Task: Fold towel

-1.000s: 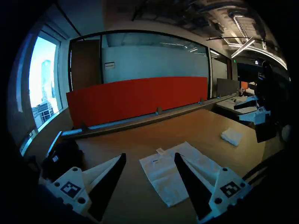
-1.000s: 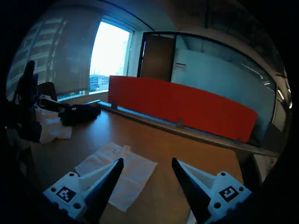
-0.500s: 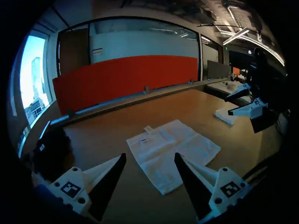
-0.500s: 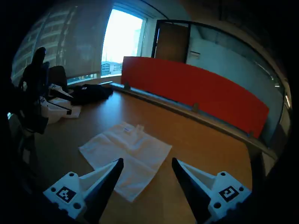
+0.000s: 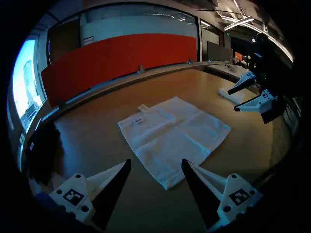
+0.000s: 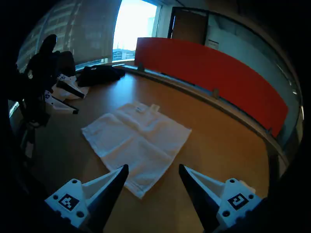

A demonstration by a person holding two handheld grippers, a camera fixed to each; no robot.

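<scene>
A white towel (image 5: 173, 134) lies spread flat on the brown table (image 5: 93, 132), with a small tag at its far edge. In the left gripper view my left gripper (image 5: 155, 167) hovers open just short of the towel's near corner, nothing between its fingers. The right gripper (image 5: 248, 93) shows farther off at the right, open, held by a person's hand. In the right gripper view the same towel (image 6: 136, 138) lies ahead and my right gripper (image 6: 152, 173) is open above its near corner. The left gripper (image 6: 64, 97) appears at the left edge, open.
A red divider panel (image 5: 120, 58) runs along the table's far edge. A dark bag (image 6: 97, 73) and a pale cloth (image 6: 58, 91) lie near the window end. Another folded white cloth (image 5: 231, 95) rests near the right gripper. Bare tabletop (image 6: 217, 139) surrounds the towel.
Both grippers have tilted down and moved closer over the towel, which now sits larger and more central in each view. Both stay open.
</scene>
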